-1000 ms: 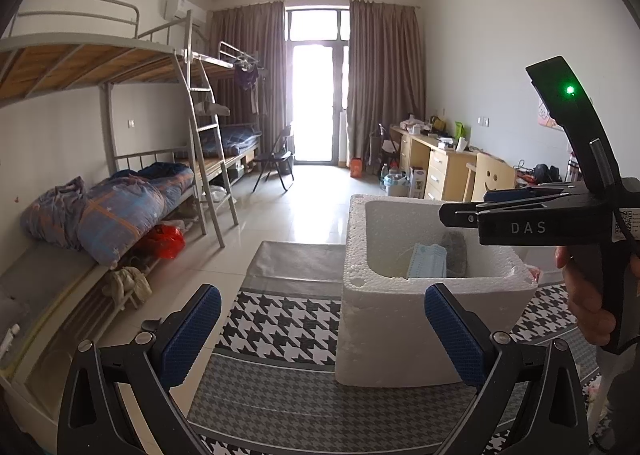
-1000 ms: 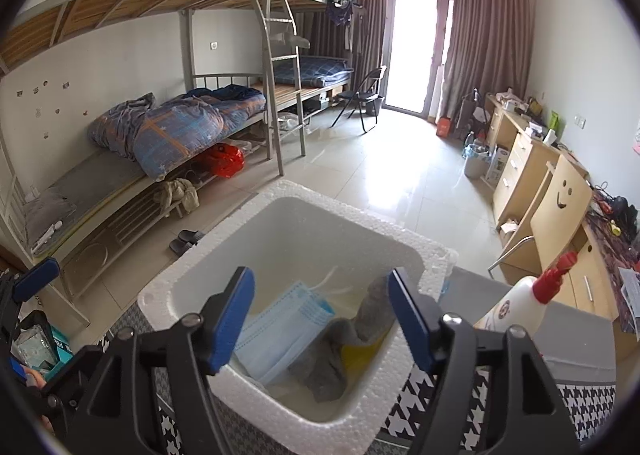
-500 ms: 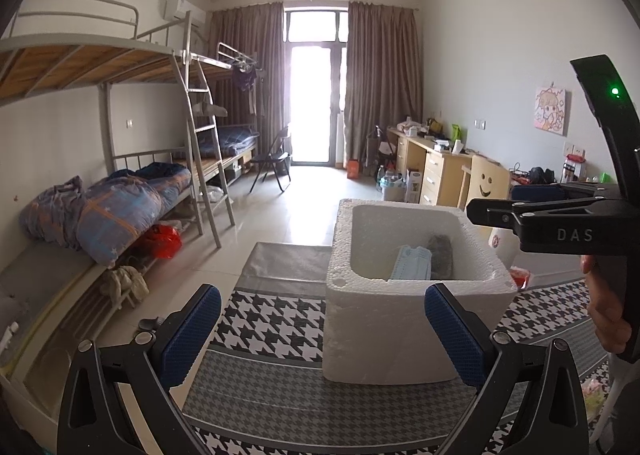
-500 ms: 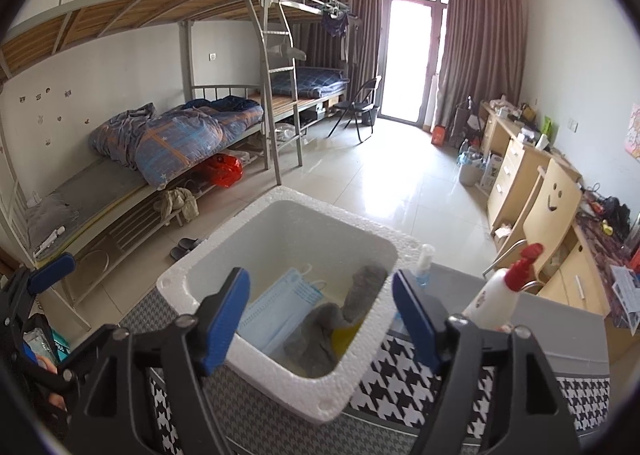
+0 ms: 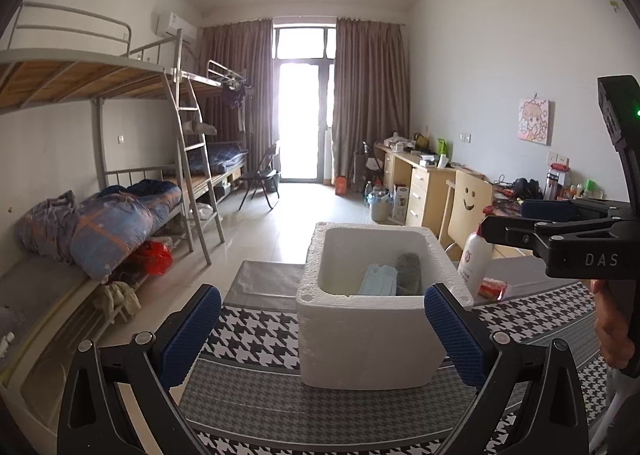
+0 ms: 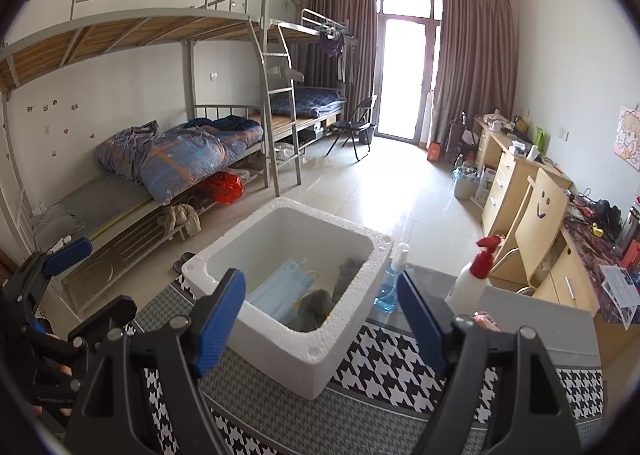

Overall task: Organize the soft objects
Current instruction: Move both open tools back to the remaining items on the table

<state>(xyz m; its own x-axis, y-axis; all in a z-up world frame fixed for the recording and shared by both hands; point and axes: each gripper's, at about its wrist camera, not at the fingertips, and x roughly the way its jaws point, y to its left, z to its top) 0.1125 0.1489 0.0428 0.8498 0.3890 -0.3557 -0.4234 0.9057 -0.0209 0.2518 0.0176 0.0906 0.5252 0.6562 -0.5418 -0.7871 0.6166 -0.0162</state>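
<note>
A white foam box stands on a houndstooth-patterned table. It holds a blue face mask, a grey cloth and something yellow underneath. It also shows in the right wrist view. My left gripper is open and empty, in front of the box. My right gripper is open and empty, above the box's near side; it shows at the right of the left wrist view.
A white spray bottle with a red trigger, a blue-liquid bottle and a red packet stand right of the box. Bunk beds line the left wall, desks the right.
Both grippers have drawn back from the box, which looks smaller and farther. The right gripper has moved to the right and away from over the box. Both stay open.
</note>
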